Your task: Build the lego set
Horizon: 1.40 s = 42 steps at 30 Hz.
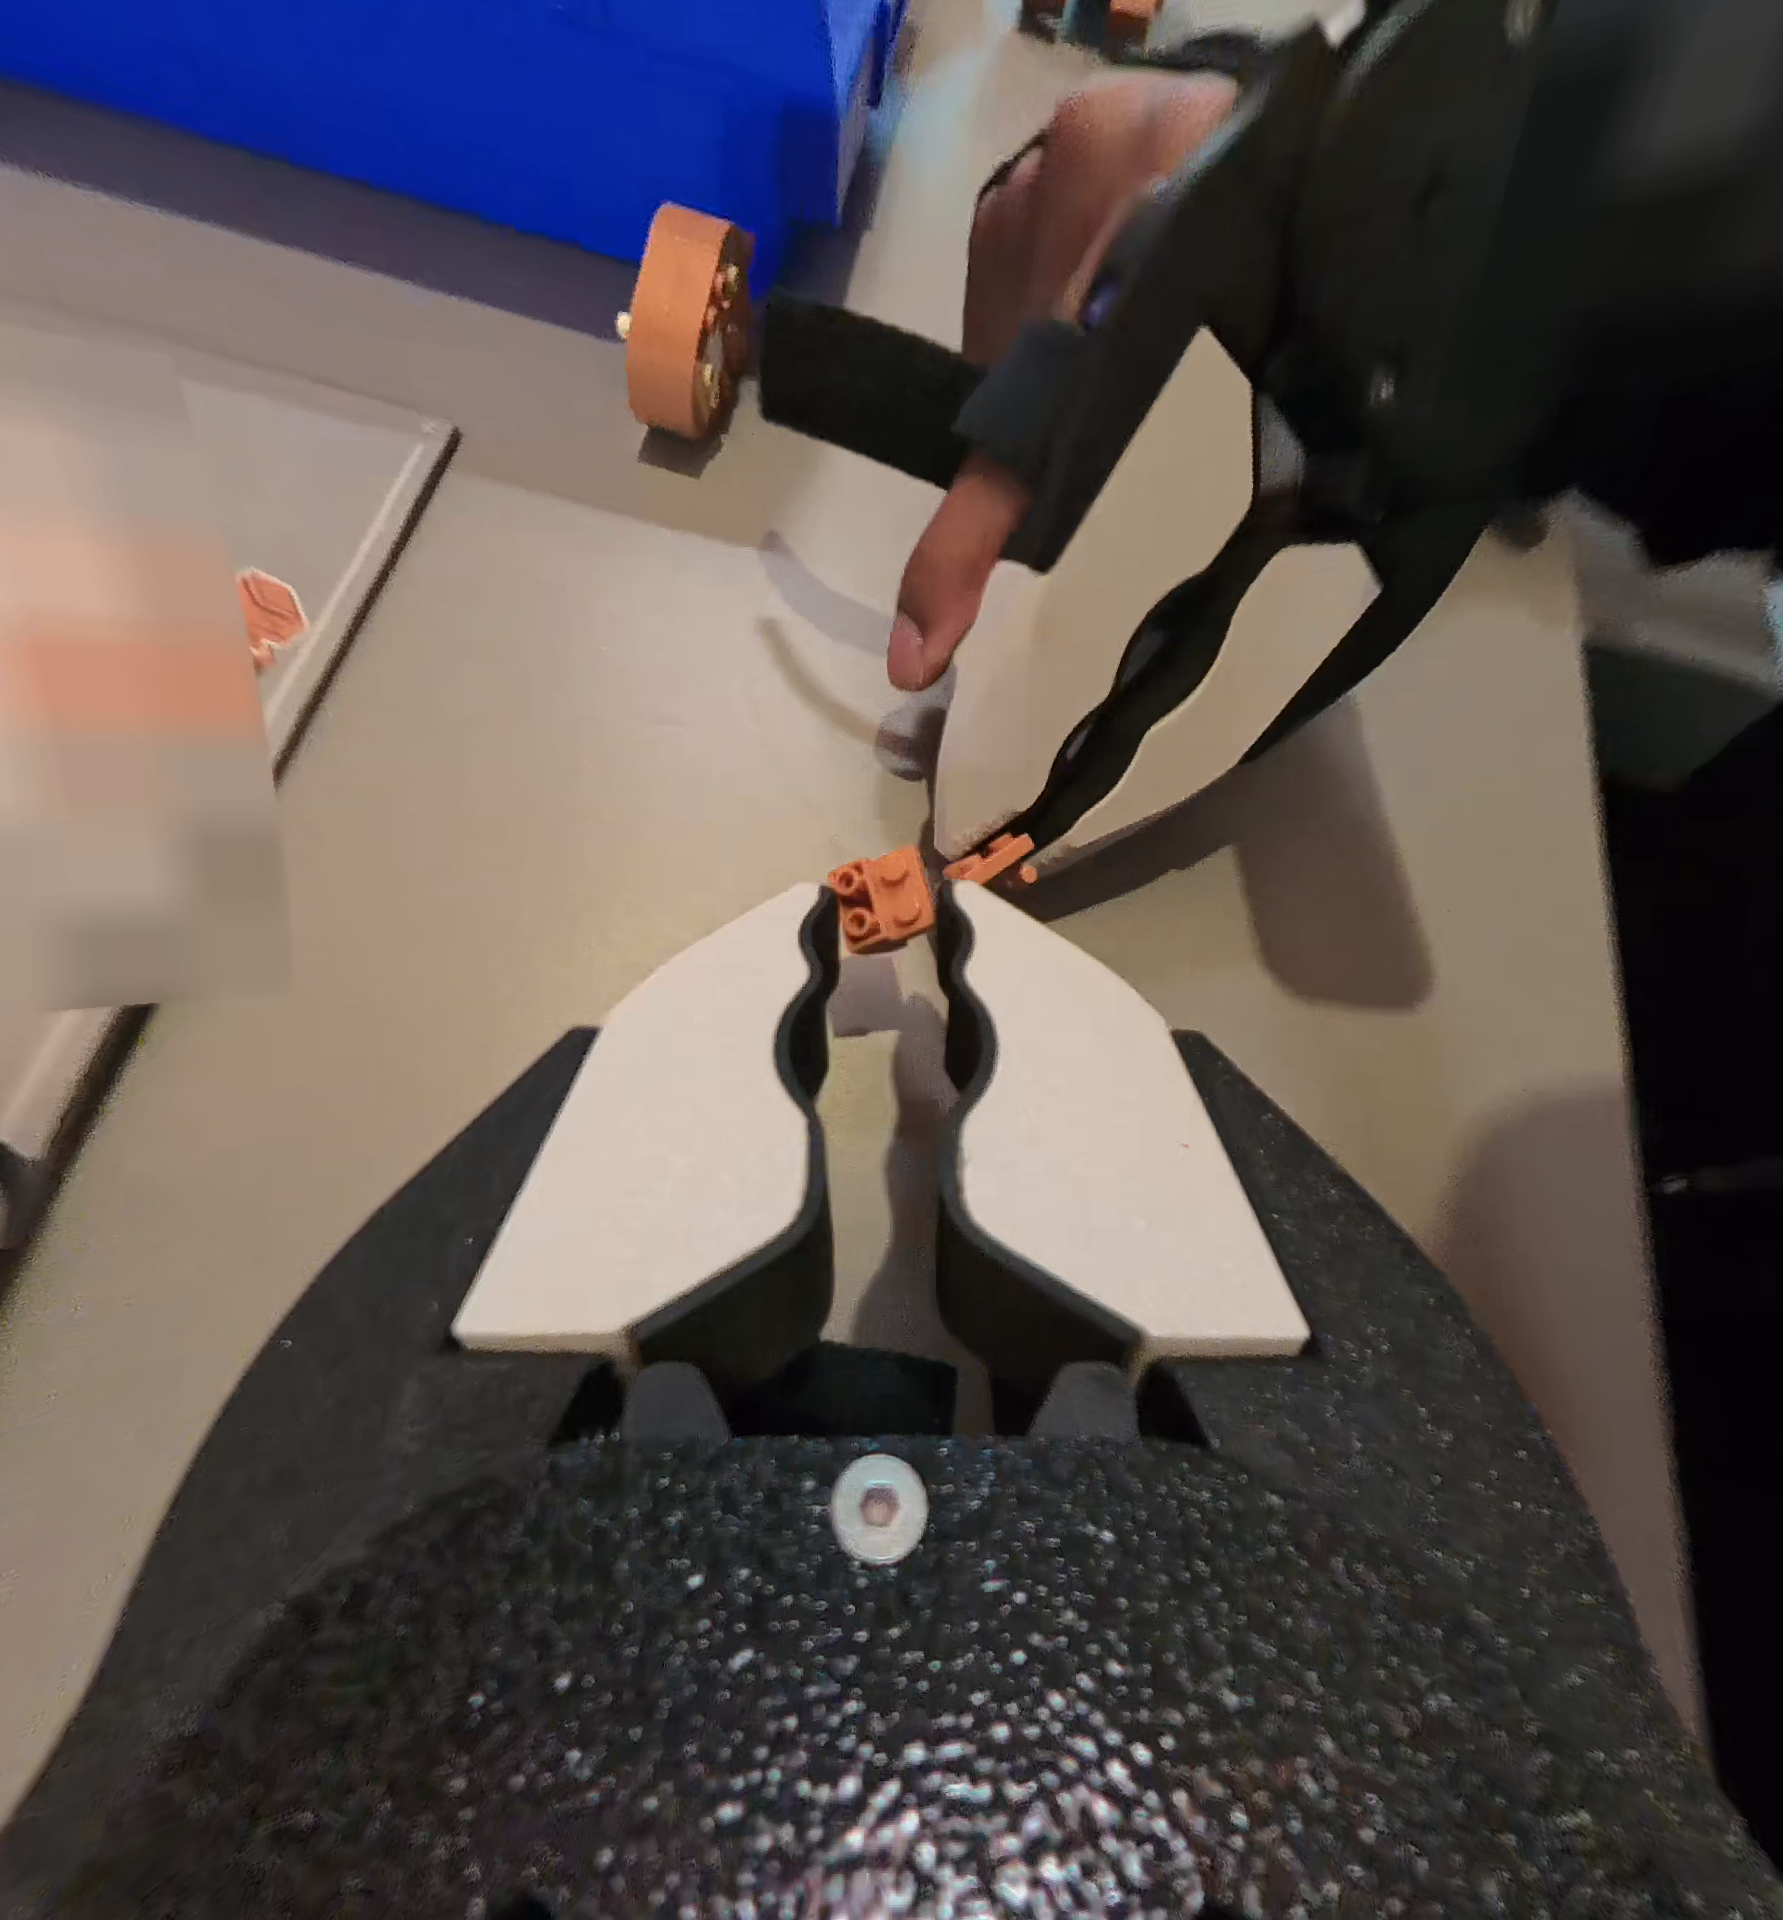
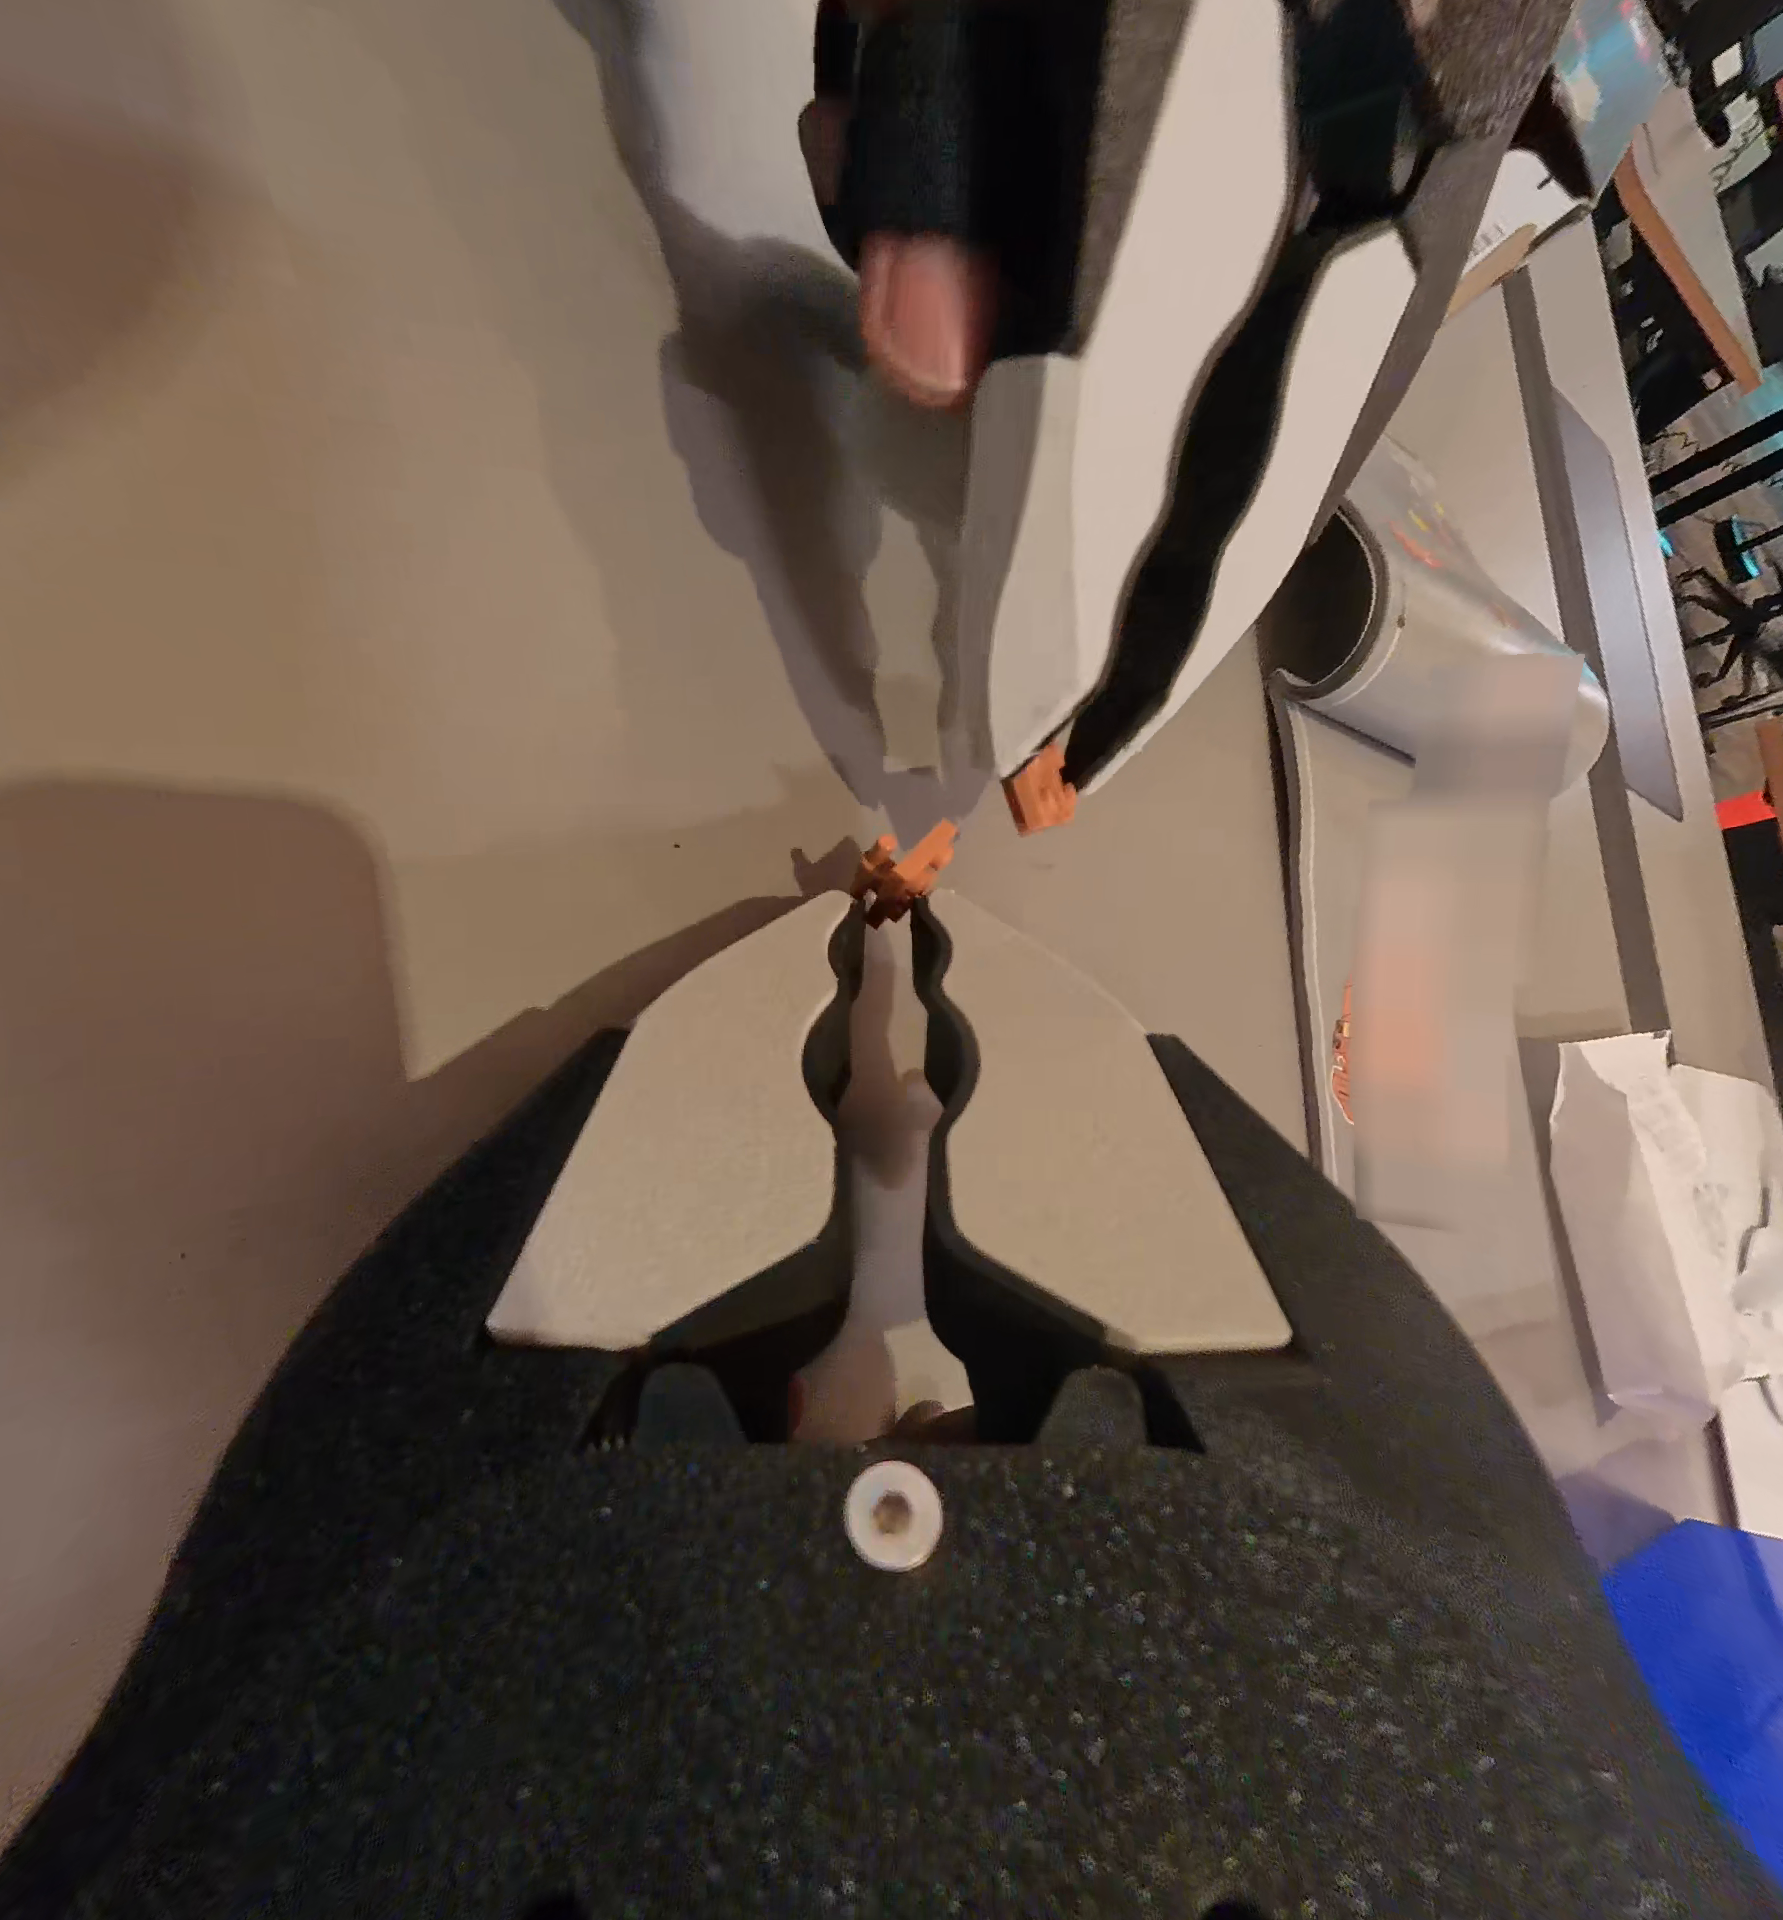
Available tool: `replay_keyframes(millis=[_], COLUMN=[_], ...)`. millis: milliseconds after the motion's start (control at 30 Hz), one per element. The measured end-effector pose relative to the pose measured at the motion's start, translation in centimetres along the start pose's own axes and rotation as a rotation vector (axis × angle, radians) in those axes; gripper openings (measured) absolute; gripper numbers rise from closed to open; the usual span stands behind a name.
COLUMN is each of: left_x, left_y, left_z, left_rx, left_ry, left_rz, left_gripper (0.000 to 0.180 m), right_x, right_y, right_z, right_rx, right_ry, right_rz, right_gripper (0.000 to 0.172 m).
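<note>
In the left wrist view my left gripper (image 1: 885, 916) is shut on a small orange studded bracket brick (image 1: 887, 912), held at the fingertips just above the beige table (image 1: 575, 790). My right gripper (image 1: 993, 854) comes in from the upper right, its tips close beside that brick, shut on a small flat orange piece (image 1: 993, 864). In the right wrist view my right gripper (image 2: 885, 914) pinches that small orange piece (image 2: 902, 878) at the very tips. The left gripper (image 2: 1051, 774) comes down from above with the orange brick (image 2: 1041, 802) between its pads. The two pieces are a short way apart.
A blue box (image 1: 399, 104) stands at the back left, with a brown round disc (image 1: 684, 317) on edge in front of it. A grey mat (image 1: 357, 520) with an orange picture lies at the left. White paper (image 2: 1676, 1195) lies at the right. A hand (image 1: 954, 582) grips the right gripper. My left and right fingertips are right by each other.
</note>
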State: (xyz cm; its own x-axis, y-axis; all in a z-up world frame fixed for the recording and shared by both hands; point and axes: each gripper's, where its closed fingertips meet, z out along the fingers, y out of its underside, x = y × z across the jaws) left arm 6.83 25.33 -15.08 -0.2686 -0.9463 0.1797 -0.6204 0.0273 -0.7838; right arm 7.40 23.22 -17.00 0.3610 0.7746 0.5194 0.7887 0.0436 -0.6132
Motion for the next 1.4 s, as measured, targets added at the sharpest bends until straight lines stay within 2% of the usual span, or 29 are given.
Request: replay_keyframes(millis=[233,367,533,733,967,1167,1300,1400], left_x=[0.6,0.8,1.3,1.9,1.5,0.8,1.4,1.9], left_y=[-1.4,-1.7,-1.0,-0.6,-2.4,-3.5,-4.7,-5.1], left_z=[-0.8,-1.1,-0.4,0.0,-1.8,-2.7,-3.2,-3.3], left_rx=[0.157,0.197,0.131,0.074,0.233,0.375,0.47,0.504], left_ry=[0.263,0.355,0.323,0.274,0.299,0.209,0.191,0.187], left_rz=[-0.404,-0.512,-0.448,-0.334,-0.229,-0.046,0.024,0.053], left_gripper=[0.017,0.017,0.017,0.017,0.021,0.025,0.023,0.019], right_x=[0.7,2.2,2.3,1.8,4.0,5.2,5.5,5.4], right_y=[-0.4,-1.9,-2.9,-2.6,-2.9,-4.9,-5.7,-5.8], right_z=[-0.6,-1.5,-1.5,-0.8,-2.2,-3.7,-4.2,-4.0], right_rx=[0.027,0.112,0.152,0.123,0.231,0.466,0.564,0.571], right_ry=[0.037,0.125,0.167,0.156,0.139,0.043,0.005,0.003], right_rz=[-0.013,-0.011,-0.046,-0.06,0.222,0.494,0.575,0.578], right_gripper=[0.019,0.019,0.017,0.005,0.004,0.004,0.004,0.004])
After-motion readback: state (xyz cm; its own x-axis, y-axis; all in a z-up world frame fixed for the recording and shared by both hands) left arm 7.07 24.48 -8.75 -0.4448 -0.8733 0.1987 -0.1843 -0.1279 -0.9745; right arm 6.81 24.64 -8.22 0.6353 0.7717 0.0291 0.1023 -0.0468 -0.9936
